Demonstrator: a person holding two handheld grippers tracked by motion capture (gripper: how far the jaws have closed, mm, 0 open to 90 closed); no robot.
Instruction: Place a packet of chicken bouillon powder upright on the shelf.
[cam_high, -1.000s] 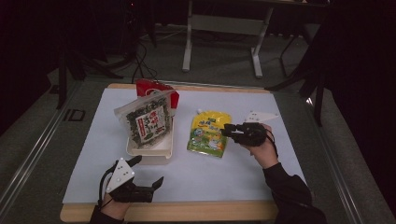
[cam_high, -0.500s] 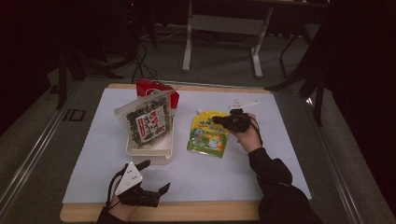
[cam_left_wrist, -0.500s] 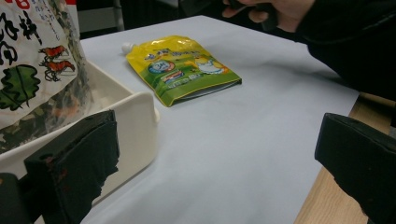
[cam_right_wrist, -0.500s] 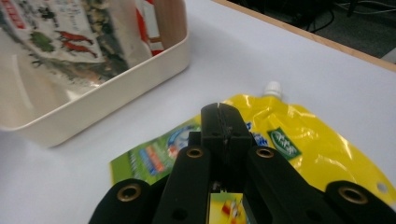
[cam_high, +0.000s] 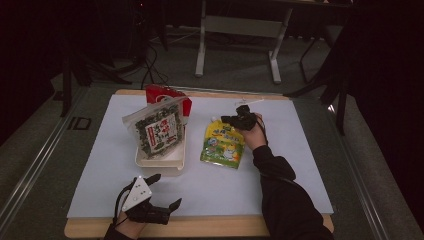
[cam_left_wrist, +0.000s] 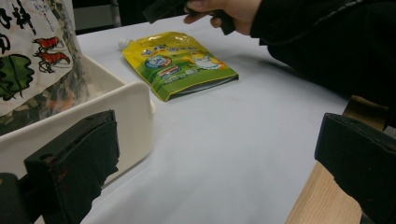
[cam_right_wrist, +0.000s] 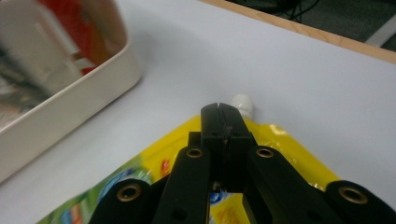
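Your right gripper (cam_right_wrist: 223, 116) has just pinched its fingers together with nothing between them and slid over the spout end of the yellow-green pouch (cam_high: 223, 146) lying flat on the desk (cam_high: 300, 150) beside the white tray (cam_high: 165, 162), so no grasp exists yet.

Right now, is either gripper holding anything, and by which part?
Nothing held. Right gripper is shut empty above the yellow pouch near its spout; left gripper is open and empty.
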